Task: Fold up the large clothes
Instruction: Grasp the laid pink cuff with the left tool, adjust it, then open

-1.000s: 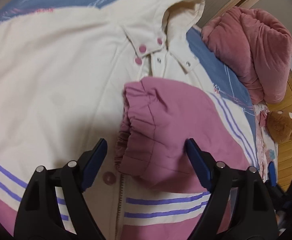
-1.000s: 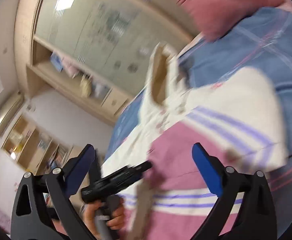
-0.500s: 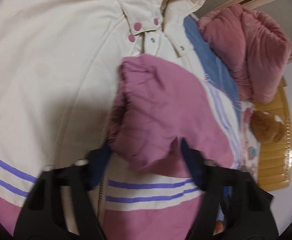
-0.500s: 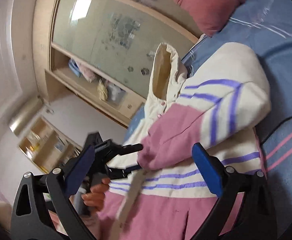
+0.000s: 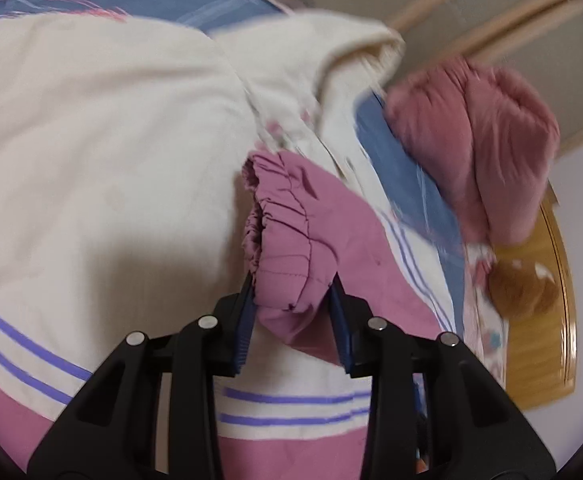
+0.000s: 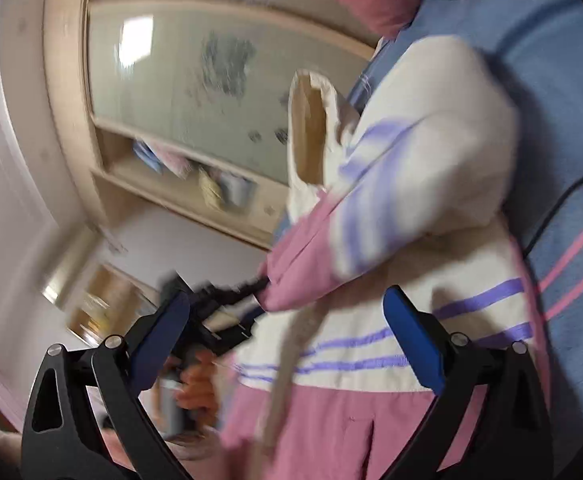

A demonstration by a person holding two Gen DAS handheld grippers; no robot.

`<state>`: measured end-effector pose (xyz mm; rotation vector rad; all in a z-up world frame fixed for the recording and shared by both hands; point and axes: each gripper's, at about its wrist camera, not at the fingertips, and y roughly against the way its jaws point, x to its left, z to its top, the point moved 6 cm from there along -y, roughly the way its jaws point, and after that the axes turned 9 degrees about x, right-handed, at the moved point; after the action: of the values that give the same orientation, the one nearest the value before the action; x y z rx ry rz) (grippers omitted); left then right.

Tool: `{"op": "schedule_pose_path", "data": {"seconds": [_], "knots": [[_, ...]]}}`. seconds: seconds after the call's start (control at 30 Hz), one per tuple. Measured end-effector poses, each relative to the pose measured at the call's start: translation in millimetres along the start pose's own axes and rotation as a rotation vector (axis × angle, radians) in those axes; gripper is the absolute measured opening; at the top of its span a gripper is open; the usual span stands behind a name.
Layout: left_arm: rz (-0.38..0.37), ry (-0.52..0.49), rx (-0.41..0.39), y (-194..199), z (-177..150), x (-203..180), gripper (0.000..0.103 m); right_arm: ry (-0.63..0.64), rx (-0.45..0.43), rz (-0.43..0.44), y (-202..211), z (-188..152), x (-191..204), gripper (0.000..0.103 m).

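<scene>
1. A large cream jacket [image 5: 103, 152] with pink lower panels and purple stripes lies spread front-up on a bed with a blue striped bedsheet [image 5: 411, 168]. Its hood points towards a pink quilt [image 5: 475, 148] bundled at the head of the bed, with a brown plush toy [image 5: 519, 284] nearby.
2. The left hand-held gripper [image 5: 291, 304] is closed on the gathered cuff of the pink sleeve [image 5: 291, 240], its blue pads pinching the fabric from both sides. The sleeve lies across the jacket's chest, near the front zip.
3. The right hand-held gripper [image 6: 287, 340] has its jaws wide apart and holds nothing. It hovers above the jacket's lower front, near the purple stripes.
4. In the right wrist view, the striped upper sleeve bends over at the shoulder, so this sleeve looks folded inwards or close to it.
5. Judged progress: early. One sleeve is being brought in. The other sleeve cannot be seen, so its state is unknown. The body is still flat and unfolded; folding it in halves appears to remain.
</scene>
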<state>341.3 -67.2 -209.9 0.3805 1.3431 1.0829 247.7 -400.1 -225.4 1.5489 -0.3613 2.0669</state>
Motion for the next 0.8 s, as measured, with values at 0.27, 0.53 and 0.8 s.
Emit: {"op": "schedule_pose_path", "data": {"seconds": [0.27, 0.53, 0.8], "knots": [[0.096, -0.021, -0.061, 14.9, 3.4, 22.5, 0.035, -0.139, -0.03, 0.105, 7.8, 7.0, -4.6, 0.098], [0.103, 0.003, -0.105, 34.1, 5.1, 36.3, 0.035, -0.42, -0.128, 0.065, -21.6, 26.9, -23.7, 0.098], [0.121, 0.009, -0.07, 21.6, 11.0, 51.4, 0.036, -0.37, -0.42, -0.03, 31.6, 49.7, -42.2, 0.084]]}}
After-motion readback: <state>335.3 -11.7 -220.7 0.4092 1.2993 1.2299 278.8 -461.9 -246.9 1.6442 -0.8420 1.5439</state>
